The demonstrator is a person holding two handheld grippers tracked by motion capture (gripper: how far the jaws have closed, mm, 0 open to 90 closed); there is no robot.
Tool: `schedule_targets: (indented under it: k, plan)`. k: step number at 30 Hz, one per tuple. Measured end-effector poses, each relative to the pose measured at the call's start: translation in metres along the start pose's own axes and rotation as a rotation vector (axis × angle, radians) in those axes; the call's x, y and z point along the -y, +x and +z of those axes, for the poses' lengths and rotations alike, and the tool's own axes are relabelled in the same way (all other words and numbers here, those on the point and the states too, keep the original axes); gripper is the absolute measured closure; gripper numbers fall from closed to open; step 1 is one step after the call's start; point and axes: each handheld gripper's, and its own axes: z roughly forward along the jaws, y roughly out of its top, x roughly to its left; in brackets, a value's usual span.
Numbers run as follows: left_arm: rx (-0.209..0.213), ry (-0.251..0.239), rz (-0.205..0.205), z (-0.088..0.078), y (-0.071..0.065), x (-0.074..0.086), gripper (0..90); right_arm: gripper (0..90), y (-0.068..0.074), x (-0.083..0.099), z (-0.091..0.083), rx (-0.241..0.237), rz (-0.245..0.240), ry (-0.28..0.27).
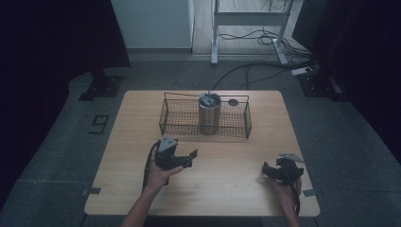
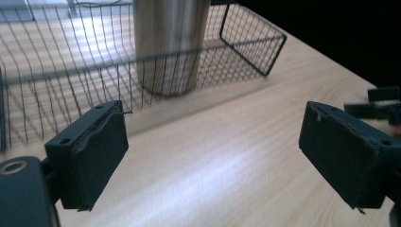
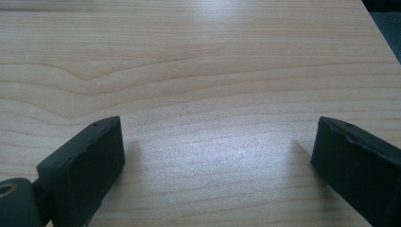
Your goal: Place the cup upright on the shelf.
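From the high view, the tall brushed-steel cylindrical tumbler [image 1: 209, 114] stood upright inside the black wire-mesh rectangular basket [image 1: 175, 118], near the middle of that basket, with a thin straw-like rod rising from its dark lid. The left gripper [image 1: 187, 157] was on the near side of the basket, jaws spread and empty, aimed towards it. The right gripper [image 1: 270, 170] lay well apart from the basket, to its near right, over the pale wood-grain table [image 1: 227, 189]. A small dark disc [image 1: 232, 101] sat just beyond the basket's far rim.

In the left gripper view, the tumbler [image 2: 170, 42] showed a smooth matt metal wall behind thin crossed wires [image 2: 56, 71]; judging by this, the reach would best go over the basket's near rim and close on the tumbler's upper wall, squarely, as the metal looked slippery.

In the right gripper view, the blocky black jaws stood wide apart over bare, faintly glossy wood [image 3: 203, 71], holding nothing.
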Motion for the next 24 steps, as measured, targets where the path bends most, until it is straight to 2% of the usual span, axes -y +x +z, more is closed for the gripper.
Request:
schedule_targets:
  k: [11, 20, 24]
  plan:
    - [-0.023, 0.088, -0.004, -0.001, 0.014, 0.039, 9.4, 3.1, 0.0, 0.0, 0.0, 0.0, -0.001, 0.0]
    - [-0.041, 0.138, -0.011, 0.003, 0.018, 0.048, 11.4, 3.1, 0.0, 0.0, 0.0, 0.0, -0.001, 0.0]
    - [-0.04, 0.143, -0.022, 0.002, 0.019, 0.048, 12.2, 3.1, 0.0, 0.0, 0.0, 0.0, -0.001, 0.0]
